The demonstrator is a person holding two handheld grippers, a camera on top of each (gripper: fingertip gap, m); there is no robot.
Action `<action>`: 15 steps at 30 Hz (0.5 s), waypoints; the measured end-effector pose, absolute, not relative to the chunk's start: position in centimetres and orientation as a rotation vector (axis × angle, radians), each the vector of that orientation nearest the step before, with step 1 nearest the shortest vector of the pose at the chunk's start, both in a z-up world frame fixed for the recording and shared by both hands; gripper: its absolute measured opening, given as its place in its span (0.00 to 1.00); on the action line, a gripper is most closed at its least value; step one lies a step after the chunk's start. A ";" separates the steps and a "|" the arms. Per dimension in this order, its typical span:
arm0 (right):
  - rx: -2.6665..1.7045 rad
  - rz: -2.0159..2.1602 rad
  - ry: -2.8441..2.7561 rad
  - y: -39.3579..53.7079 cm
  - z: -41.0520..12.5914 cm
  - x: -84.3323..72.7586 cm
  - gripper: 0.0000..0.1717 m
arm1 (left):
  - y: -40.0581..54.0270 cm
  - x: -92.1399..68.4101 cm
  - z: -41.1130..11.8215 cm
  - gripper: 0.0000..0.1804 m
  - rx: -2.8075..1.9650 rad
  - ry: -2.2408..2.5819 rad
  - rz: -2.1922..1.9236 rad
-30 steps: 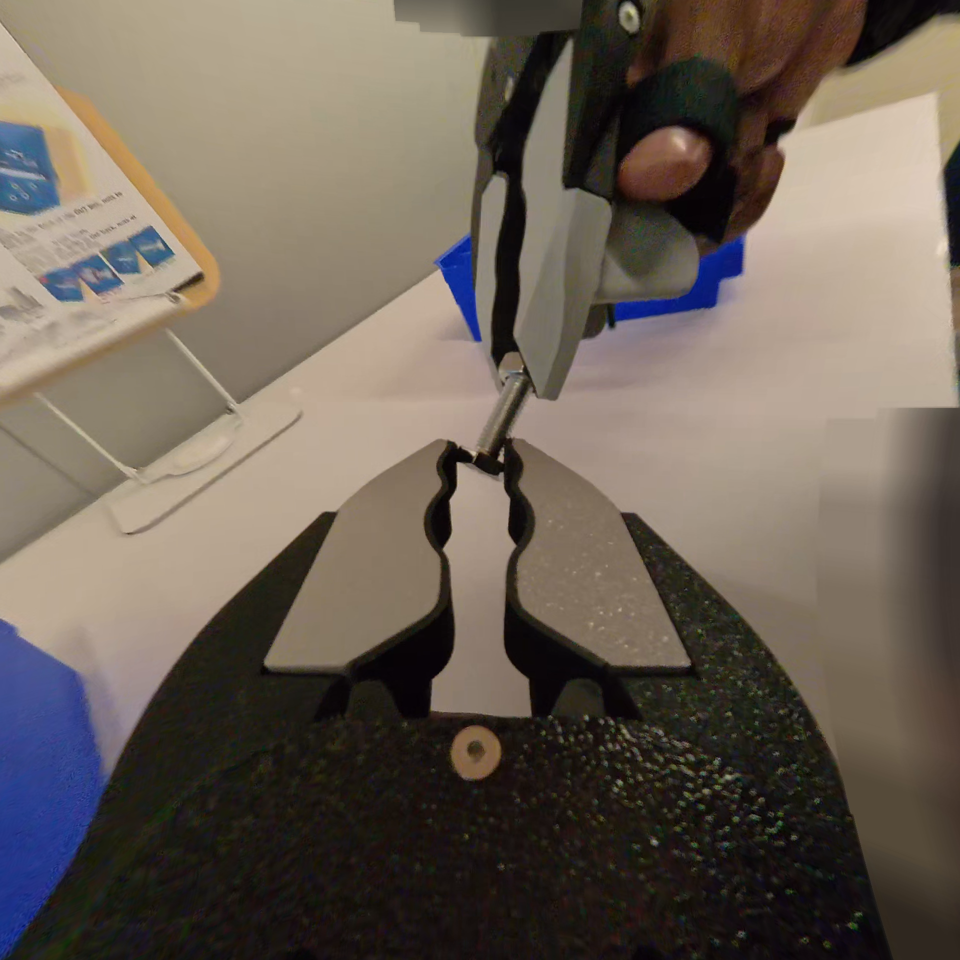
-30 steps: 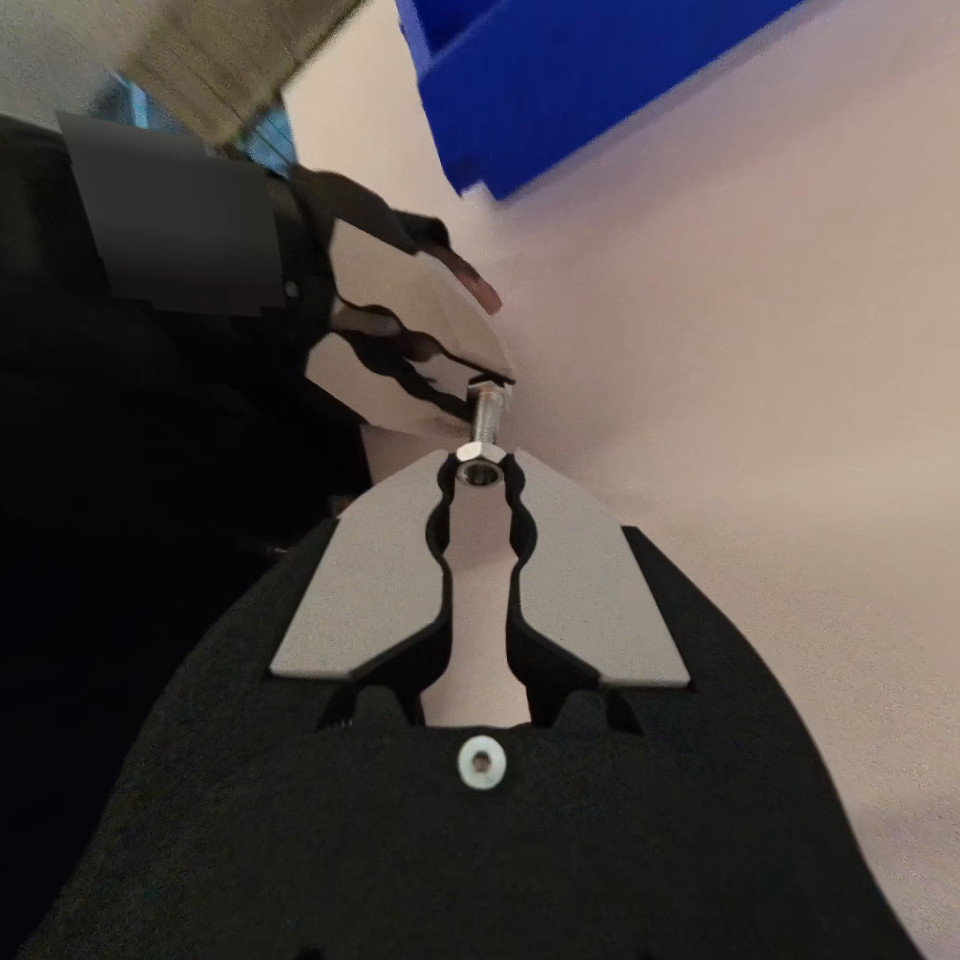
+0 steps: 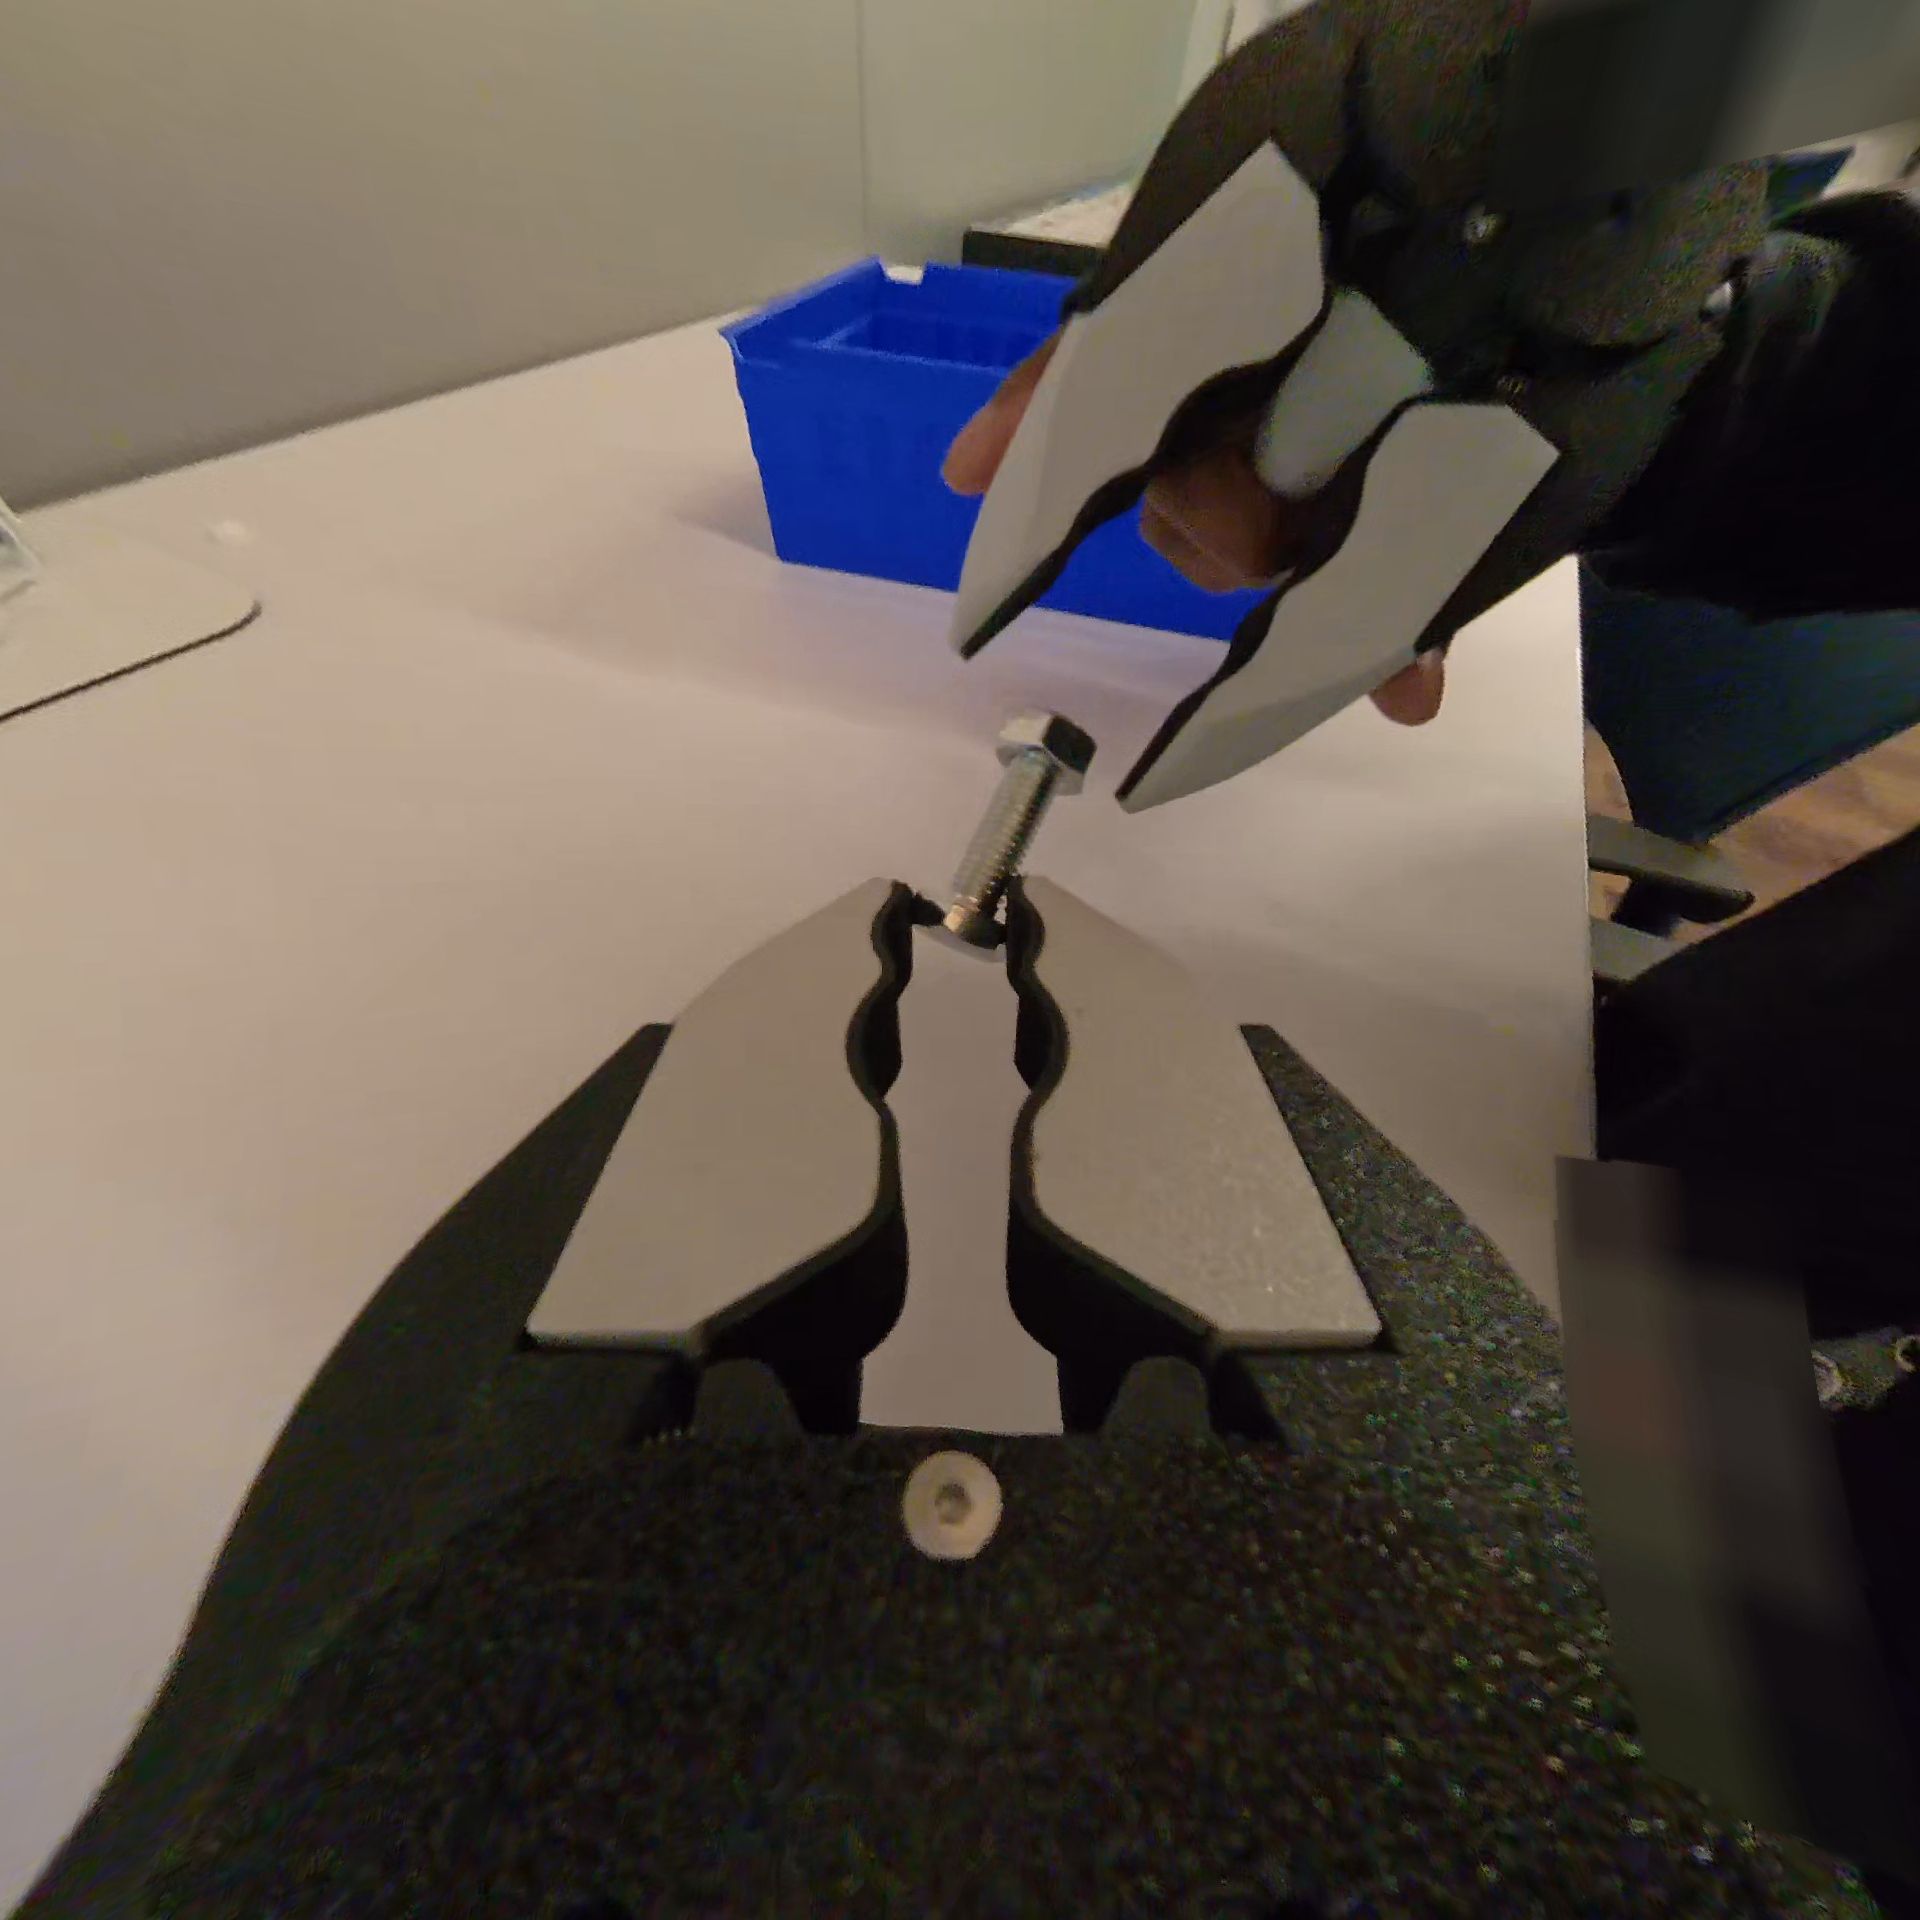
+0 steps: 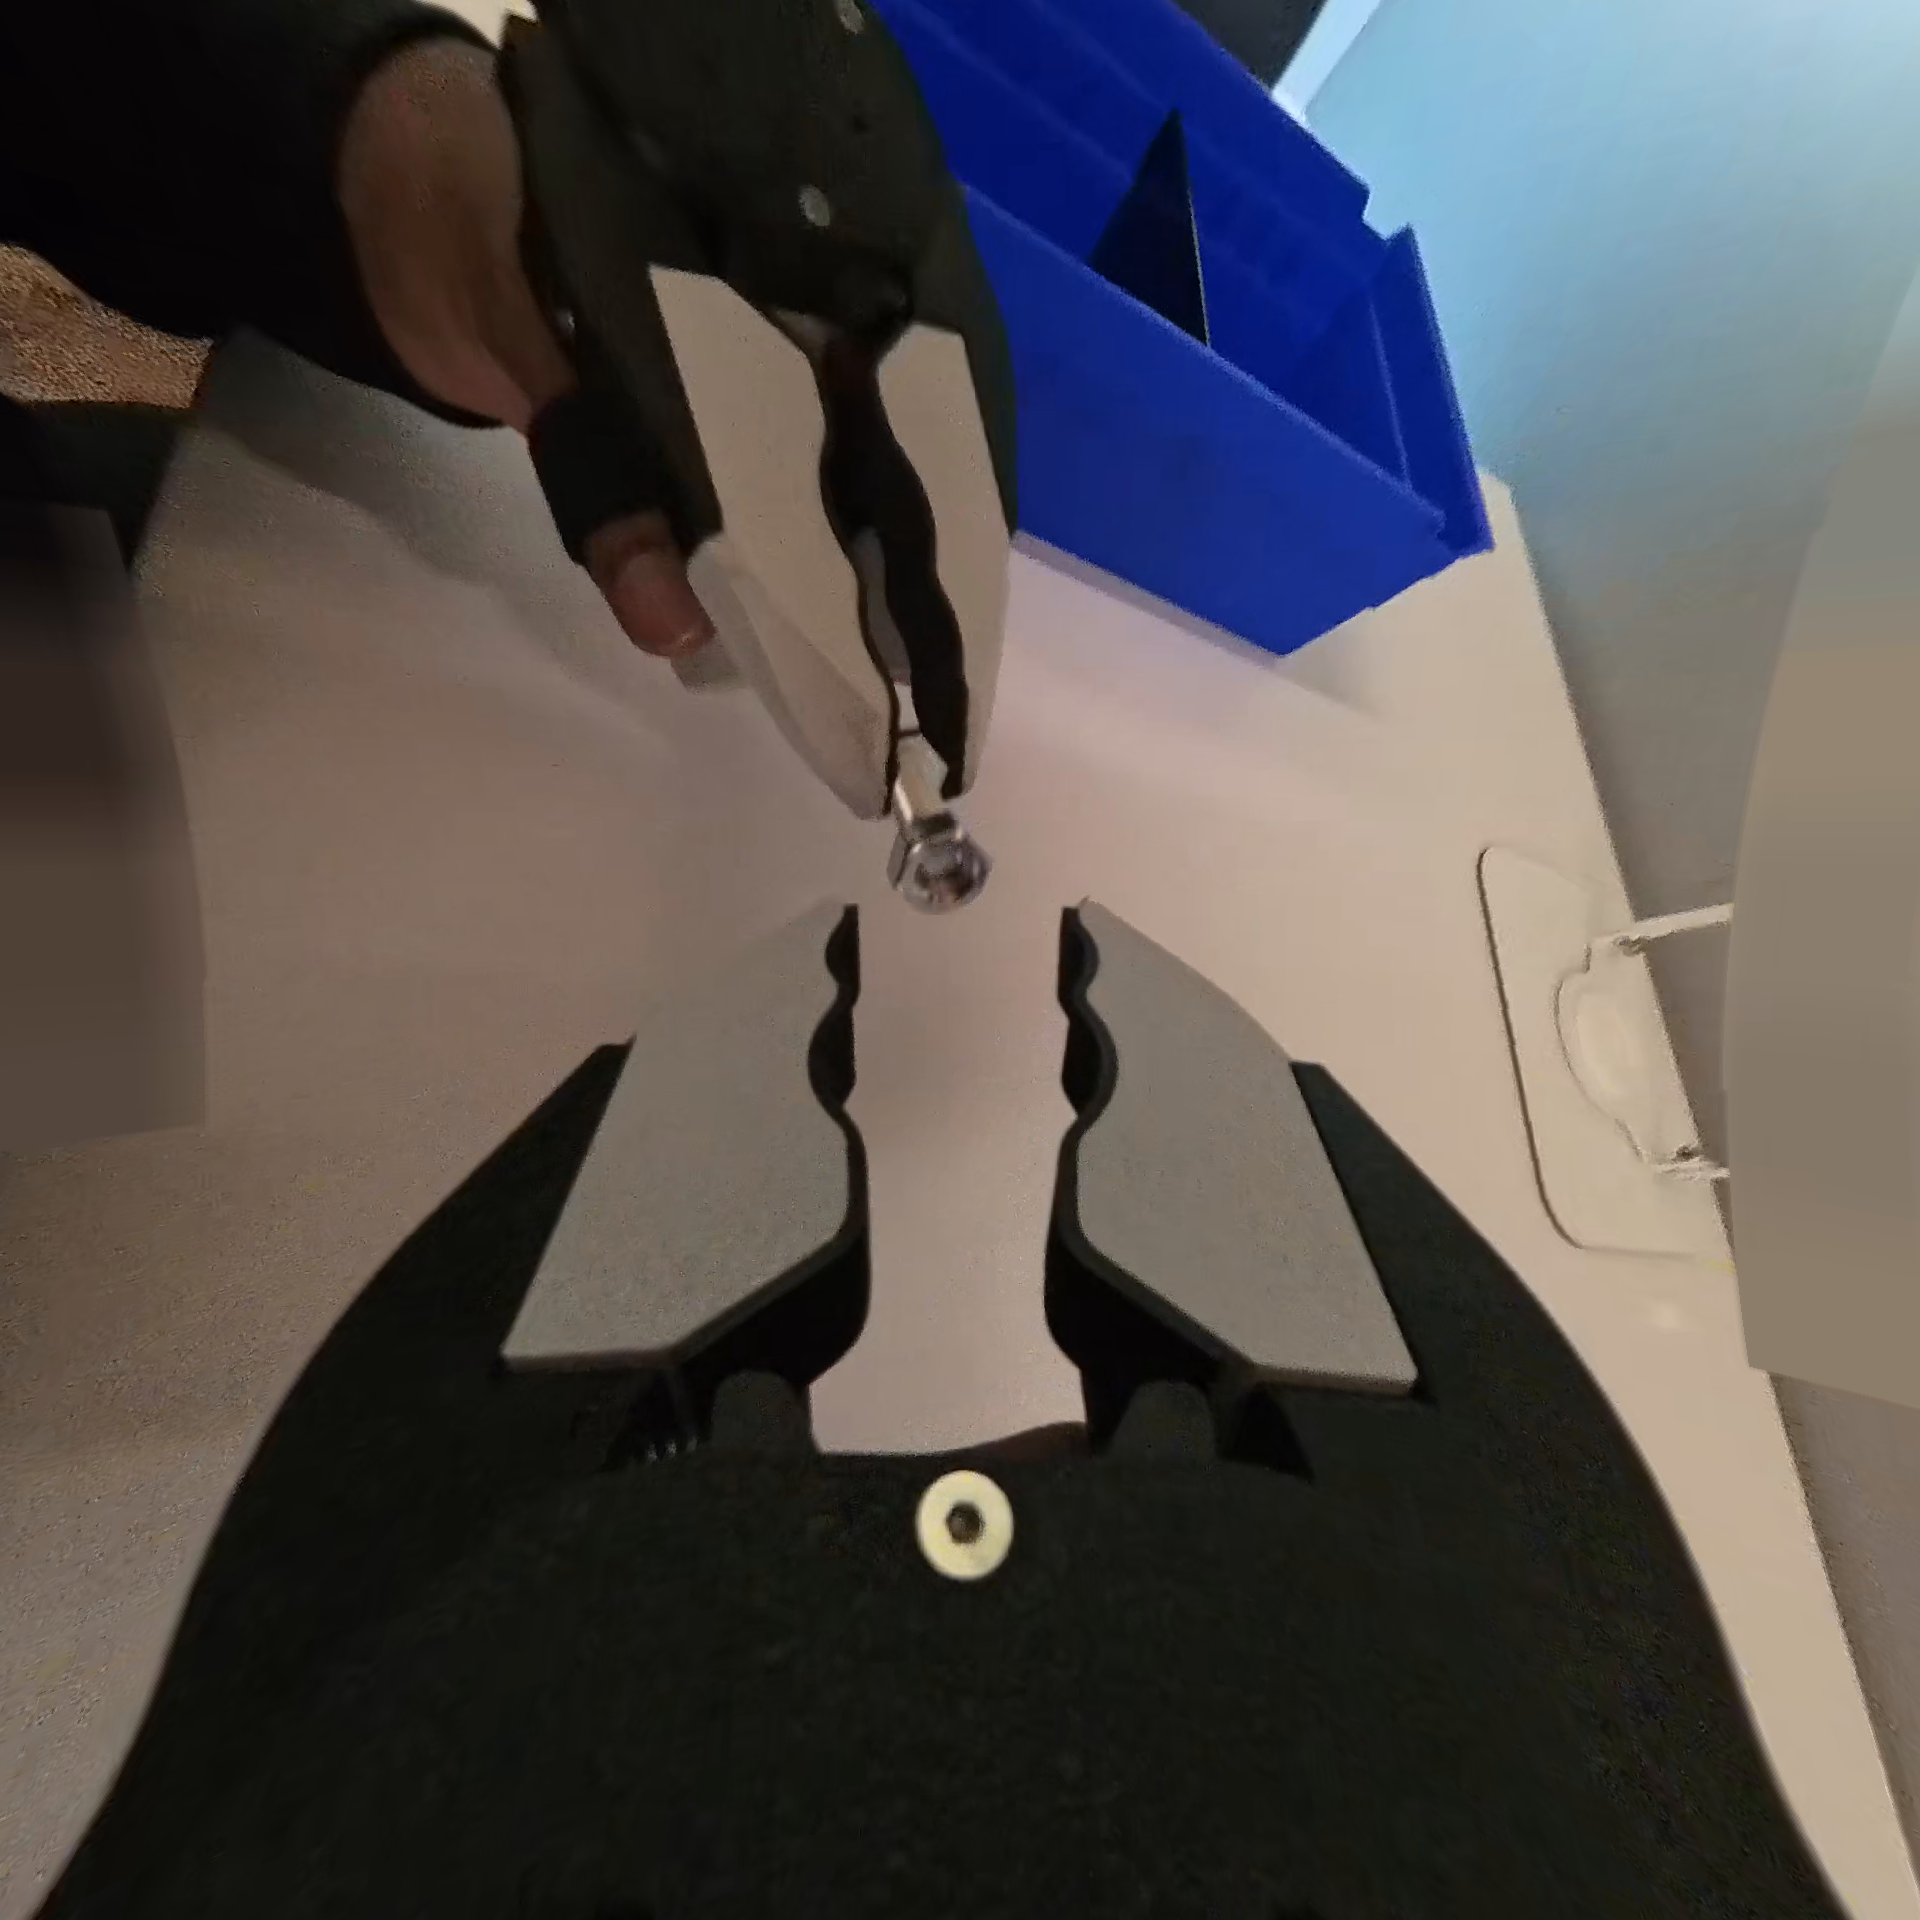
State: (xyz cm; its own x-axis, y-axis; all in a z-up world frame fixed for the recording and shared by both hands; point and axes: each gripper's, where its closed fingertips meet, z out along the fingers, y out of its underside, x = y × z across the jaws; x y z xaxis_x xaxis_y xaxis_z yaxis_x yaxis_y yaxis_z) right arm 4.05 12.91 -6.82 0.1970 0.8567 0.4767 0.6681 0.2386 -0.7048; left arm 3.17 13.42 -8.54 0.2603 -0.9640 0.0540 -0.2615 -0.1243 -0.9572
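My left gripper (image 3: pixel 961 906) is shut on the lower, threaded end of a silver hex-head bolt (image 3: pixel 1006 826) and holds it tilted above the white table (image 3: pixel 416 831). The bolt's head points up and away. My right gripper (image 4: pixel 961 920) is open and holds nothing; the bolt's head (image 4: pixel 938 857) hangs just in front of its parted fingertips, clear of them. In the left wrist view the right gripper (image 3: pixel 1044 719) hovers over the bolt head without touching it. In the right wrist view the left gripper (image 4: pixel 914 774) pinches the bolt shaft.
A blue plastic bin (image 3: pixel 862 447) stands on the table behind the grippers and also shows in the right wrist view (image 4: pixel 1195 436). A white stand base (image 3: pixel 104 623) lies at the far left. The table edge runs down the right side. My two grippers' fingertips are within a few centimetres of each other.
My right gripper opened, let go of the bolt head and drew back a little. My left gripper kept its hold on the bolt's other end.
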 end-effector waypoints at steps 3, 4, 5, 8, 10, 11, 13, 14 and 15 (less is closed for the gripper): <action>-1.513 0.285 -1.540 12.5 -7.4 3.7 0.11 | 13.2 3.7 -9.1 0.09 -1.613 1.224 -0.877; -1.563 0.294 -1.518 12.7 -7.8 3.8 0.11 | 13.4 3.6 -9.4 0.09 -1.617 1.244 -0.816; -1.647 0.341 -1.476 12.8 -8.3 4.0 0.11 | 13.6 3.6 -9.5 0.09 -1.599 1.269 -0.738; -2.024 0.780 -1.127 12.4 -9.1 4.2 0.11 | 13.6 3.6 -9.6 0.09 -1.470 1.363 -0.472; -2.153 1.116 -0.881 12.0 -8.8 4.3 0.11 | 13.4 3.7 -9.7 0.09 -1.433 1.385 -0.434; -2.122 1.204 -0.849 11.9 -8.4 4.4 0.11 | 13.2 3.7 -9.6 0.09 -1.460 1.361 -0.499; -2.000 1.185 -0.924 11.7 -7.6 4.8 0.13 | 12.9 3.8 -9.3 0.09 -1.534 1.291 -0.701; -1.929 1.098 -0.994 11.6 -7.3 5.0 0.16 | 12.9 3.8 -9.2 0.09 -1.571 1.255 -0.777; -1.859 0.971 -1.071 11.7 -7.2 5.2 0.17 | 12.9 3.8 -9.2 0.09 -1.608 1.228 -0.840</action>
State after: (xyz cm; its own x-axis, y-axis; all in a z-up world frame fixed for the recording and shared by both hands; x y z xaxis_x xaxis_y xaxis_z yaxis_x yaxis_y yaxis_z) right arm 5.20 11.68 -7.15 0.3568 0.9045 -0.2334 0.3205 -0.3532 -0.8789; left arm 3.76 12.93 -9.18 0.2707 -0.9626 -0.0116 -0.3383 -0.0839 -0.9373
